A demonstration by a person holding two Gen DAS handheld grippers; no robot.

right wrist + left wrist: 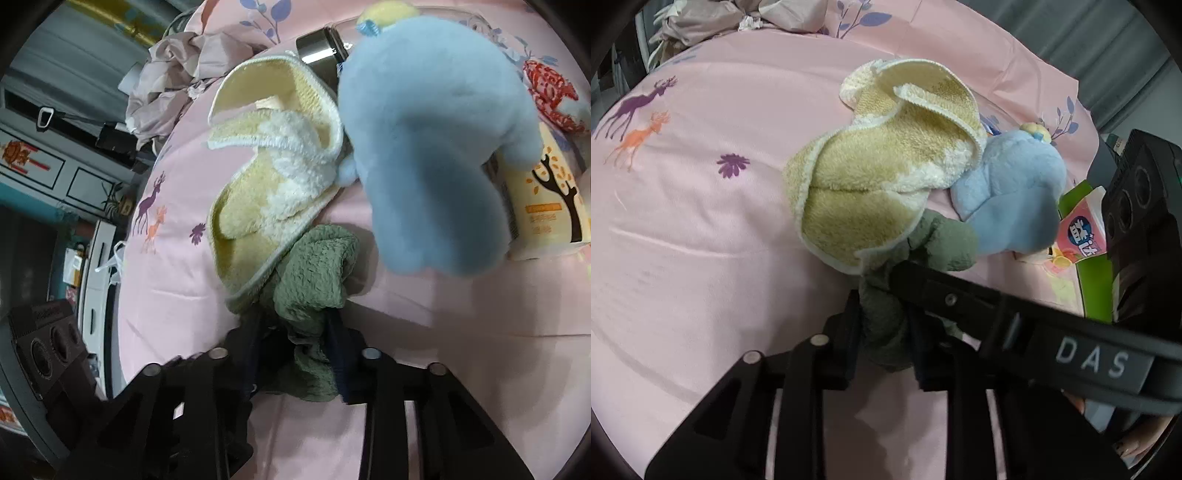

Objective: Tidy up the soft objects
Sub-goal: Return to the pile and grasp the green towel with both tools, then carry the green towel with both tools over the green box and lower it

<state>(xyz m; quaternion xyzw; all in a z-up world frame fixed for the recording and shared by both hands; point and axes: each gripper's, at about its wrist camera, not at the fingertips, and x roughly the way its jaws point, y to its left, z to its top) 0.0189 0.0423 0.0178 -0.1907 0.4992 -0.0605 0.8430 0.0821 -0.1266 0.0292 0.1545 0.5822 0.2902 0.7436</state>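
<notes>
While both my grippers close on the green cloth (886, 325), my left gripper (882, 321) pinches one part and my right gripper (295, 332) pinches another. It lies on the pink bedsheet (701, 221), partly under the yellow towel (871, 177). A blue plush toy (424, 147) sits just beside the towel.

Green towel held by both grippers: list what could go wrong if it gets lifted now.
1. The yellow-and-white towel overlaps the green towel, so lifting may drag it along.
2. The left gripper and right gripper pinch the same bunched end; pulling apart could slip the cloth from one pair of jaws.
3. The blue plush toy lies close and may get nudged.
</notes>
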